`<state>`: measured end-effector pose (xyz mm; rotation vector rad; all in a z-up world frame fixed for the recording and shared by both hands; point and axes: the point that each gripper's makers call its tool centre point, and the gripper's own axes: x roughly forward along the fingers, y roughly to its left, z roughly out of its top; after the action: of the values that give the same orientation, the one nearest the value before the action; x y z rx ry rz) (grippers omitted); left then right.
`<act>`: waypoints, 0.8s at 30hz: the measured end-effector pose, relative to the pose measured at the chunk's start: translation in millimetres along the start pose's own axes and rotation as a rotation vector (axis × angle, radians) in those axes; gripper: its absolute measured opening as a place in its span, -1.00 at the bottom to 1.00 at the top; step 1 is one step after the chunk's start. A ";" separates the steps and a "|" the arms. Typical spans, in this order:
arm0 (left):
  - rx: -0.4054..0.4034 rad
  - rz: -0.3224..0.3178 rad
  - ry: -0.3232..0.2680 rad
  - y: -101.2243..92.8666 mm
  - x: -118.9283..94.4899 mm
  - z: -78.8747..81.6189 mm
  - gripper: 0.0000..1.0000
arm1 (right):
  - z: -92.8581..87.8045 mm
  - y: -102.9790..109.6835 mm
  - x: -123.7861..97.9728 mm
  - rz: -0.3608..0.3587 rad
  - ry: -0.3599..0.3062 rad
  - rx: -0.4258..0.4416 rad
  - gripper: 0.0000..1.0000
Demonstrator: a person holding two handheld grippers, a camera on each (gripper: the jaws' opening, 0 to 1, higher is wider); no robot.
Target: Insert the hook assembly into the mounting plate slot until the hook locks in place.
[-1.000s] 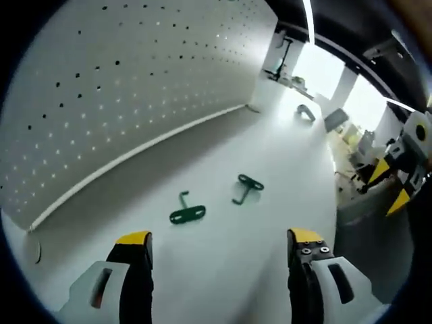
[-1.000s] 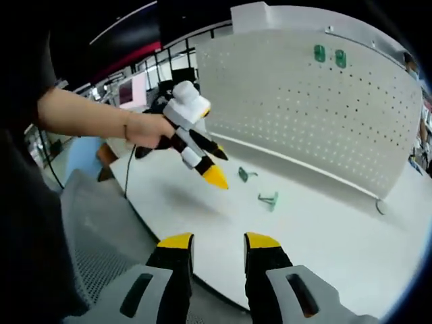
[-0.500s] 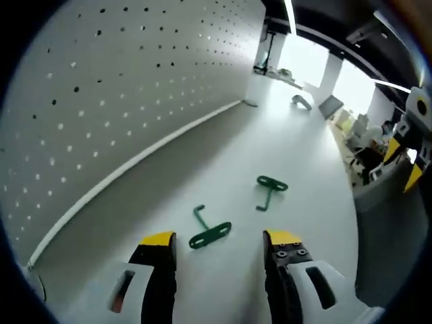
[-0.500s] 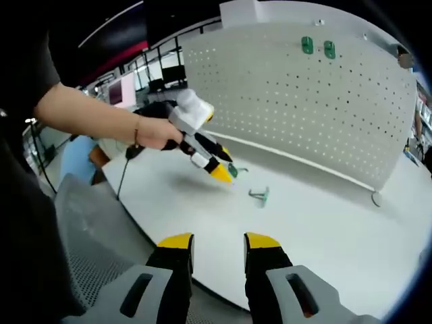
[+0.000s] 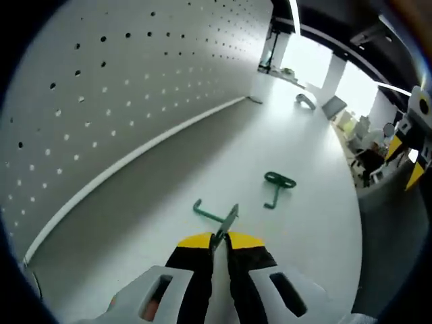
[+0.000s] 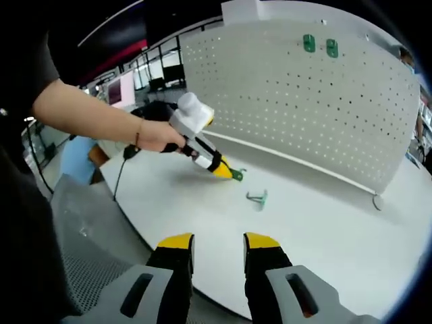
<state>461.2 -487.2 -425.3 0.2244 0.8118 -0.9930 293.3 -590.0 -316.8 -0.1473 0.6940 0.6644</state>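
The left gripper point(image 5: 217, 241) pinched one green hook point(image 5: 217, 216) on the white table point(image 5: 304, 155) near the pegboard point(image 6: 324, 115). A second hook point(image 5: 277, 187) lay nearby. The right gripper point(image 6: 217, 241) was spread, holding nothing.

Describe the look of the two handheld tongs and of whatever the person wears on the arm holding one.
Both tongs have black jaws capped with yellow tips, mounted on light grey plastic bodies with slot-shaped cut-outs: the left tongs and right tongs. Seen from the right gripper view, the left tongs carry a white rounded housing and a trailing black cable. The person's wrist bears a thin bracelet, with a black short sleeve above.
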 end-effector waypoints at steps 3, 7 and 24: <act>-0.010 -0.013 -0.006 -3.0 1.3 1.8 -0.88 | -1.5 0.2 -0.4 -0.002 0.003 0.001 -0.44; -0.058 -0.053 -0.044 -12.3 2.5 9.7 -0.91 | -2.1 1.2 -0.4 -0.001 0.003 0.002 -0.45; -0.028 -0.006 -0.001 -19.1 -15.9 6.6 -0.95 | 1.1 2.1 0.9 -0.007 -0.003 -0.002 -0.45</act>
<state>444.3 -490.7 -406.1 0.1974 0.8254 -0.9864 293.1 -587.5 -316.4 -0.1506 0.6894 0.6588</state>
